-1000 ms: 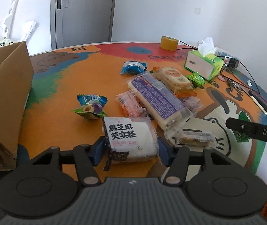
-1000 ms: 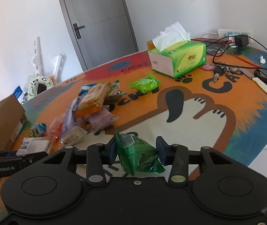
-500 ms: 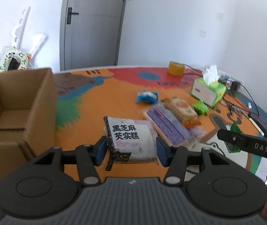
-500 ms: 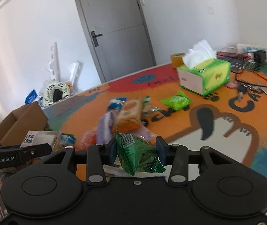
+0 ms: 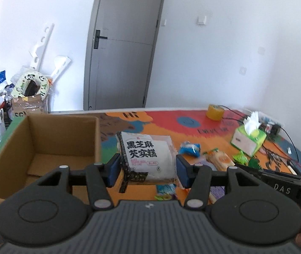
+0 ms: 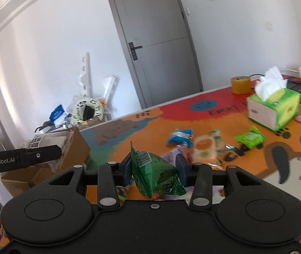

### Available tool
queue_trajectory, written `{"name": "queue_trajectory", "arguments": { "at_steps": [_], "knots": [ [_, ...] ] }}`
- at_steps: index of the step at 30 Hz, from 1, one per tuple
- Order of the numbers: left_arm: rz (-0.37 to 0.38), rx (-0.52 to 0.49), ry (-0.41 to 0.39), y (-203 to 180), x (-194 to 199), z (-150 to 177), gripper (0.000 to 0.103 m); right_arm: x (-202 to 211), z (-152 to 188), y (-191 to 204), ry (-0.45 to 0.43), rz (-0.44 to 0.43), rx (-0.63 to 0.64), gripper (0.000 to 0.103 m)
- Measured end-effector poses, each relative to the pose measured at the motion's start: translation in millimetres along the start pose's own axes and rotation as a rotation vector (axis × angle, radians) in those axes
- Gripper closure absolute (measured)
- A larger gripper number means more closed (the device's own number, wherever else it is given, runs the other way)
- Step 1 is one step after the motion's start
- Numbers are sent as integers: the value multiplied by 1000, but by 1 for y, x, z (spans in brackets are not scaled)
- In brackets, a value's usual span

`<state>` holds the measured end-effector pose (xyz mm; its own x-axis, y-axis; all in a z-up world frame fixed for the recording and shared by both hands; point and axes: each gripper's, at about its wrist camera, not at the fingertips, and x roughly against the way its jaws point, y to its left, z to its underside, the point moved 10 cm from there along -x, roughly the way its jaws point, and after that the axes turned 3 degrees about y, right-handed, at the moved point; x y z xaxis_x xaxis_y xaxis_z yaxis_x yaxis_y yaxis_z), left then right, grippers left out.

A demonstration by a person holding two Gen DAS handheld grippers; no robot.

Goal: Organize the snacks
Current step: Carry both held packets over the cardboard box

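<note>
**Still two packets aloft beside the box**

Left wrist: left gripper [image 5: 148,170] clamps the white cake packet [image 5: 148,158], just right of the cardboard box [image 5: 44,146]; it may clip the wall.

Right wrist: right gripper [image 6: 153,170] pinches the green snack bag [image 6: 154,174] right of the box; it may slip.

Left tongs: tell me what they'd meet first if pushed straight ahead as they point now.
Holding the white sesame cake packet, the left tongs point past the cardboard box's right wall toward bare table mat. Probably mat or wall beyond; depth is unclear.
</note>
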<state>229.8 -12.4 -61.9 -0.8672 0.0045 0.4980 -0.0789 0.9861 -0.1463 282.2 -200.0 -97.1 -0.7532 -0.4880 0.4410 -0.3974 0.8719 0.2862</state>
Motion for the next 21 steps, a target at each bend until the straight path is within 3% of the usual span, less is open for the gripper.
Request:
{"name": "queue_trajectory", "arguments": {
  "at_steps": [21],
  "knots": [
    [-86,76,-99,67,22,-32,49,-33,-23,79,-4,-134,41,61]
  ]
}}
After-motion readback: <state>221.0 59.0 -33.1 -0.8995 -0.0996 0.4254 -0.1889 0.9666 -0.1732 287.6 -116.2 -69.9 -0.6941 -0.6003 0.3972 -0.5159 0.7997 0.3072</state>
